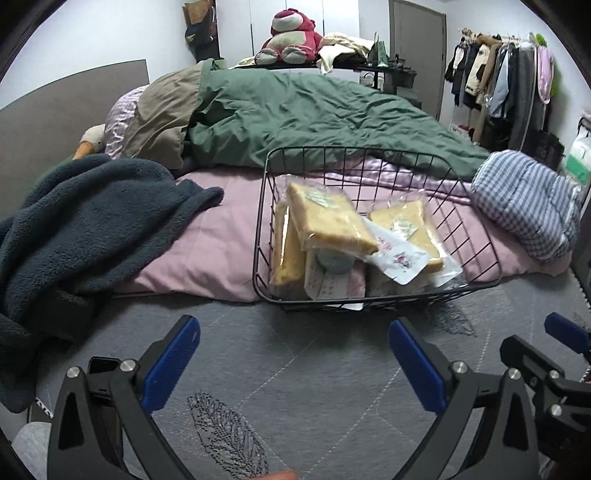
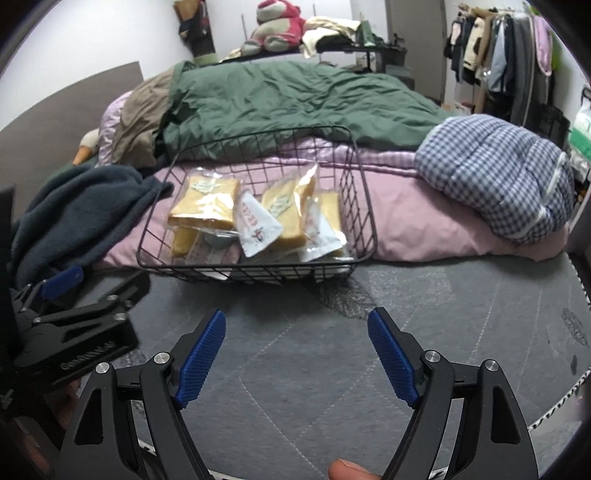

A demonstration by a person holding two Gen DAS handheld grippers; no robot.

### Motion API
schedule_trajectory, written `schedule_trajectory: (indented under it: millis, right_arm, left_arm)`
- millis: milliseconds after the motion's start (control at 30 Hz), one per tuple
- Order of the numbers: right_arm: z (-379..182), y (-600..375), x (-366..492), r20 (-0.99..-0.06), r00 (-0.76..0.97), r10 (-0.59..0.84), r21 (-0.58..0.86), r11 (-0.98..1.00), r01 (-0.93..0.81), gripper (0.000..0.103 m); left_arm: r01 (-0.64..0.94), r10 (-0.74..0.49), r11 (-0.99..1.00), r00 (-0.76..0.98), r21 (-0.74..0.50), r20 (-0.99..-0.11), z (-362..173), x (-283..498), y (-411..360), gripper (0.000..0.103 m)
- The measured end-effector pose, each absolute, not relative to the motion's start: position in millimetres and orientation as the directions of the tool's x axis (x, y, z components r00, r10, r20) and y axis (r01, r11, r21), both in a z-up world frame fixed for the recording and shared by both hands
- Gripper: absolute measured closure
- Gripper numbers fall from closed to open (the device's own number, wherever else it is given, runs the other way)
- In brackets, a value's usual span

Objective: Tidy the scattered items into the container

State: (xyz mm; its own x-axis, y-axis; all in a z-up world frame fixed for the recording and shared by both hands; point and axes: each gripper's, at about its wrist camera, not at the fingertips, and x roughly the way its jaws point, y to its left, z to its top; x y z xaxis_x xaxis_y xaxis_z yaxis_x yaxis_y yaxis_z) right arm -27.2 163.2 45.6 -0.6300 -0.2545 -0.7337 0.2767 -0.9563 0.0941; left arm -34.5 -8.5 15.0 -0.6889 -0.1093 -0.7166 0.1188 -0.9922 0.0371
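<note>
Your wire basket (image 1: 376,229) sits at the bed's near edge, straight ahead of both claws, packets (image 1: 328,218) already inside. Left gripper (image 1: 293,363) and right gripper (image 2: 297,354) gape wide, empty, equally near.

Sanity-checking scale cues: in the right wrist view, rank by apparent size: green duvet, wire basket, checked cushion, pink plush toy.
1. green duvet
2. wire basket
3. checked cushion, close to the basket; it sits farther back, so unsure
4. pink plush toy, smallest, but farthest away
</note>
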Motion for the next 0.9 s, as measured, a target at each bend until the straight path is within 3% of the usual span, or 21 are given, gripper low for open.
schedule_trajectory:
  millis: [900]
  right_arm:
    - [45.3, 176.2, -36.4, -0.724, -0.649, -0.235, 0.073, -0.961, 0.266, 0.022]
  left_arm:
    - [0.084, -0.084, -0.996, -0.691, 0.035, -0.718, 17.2, -39.7, 2.4, 0.001]
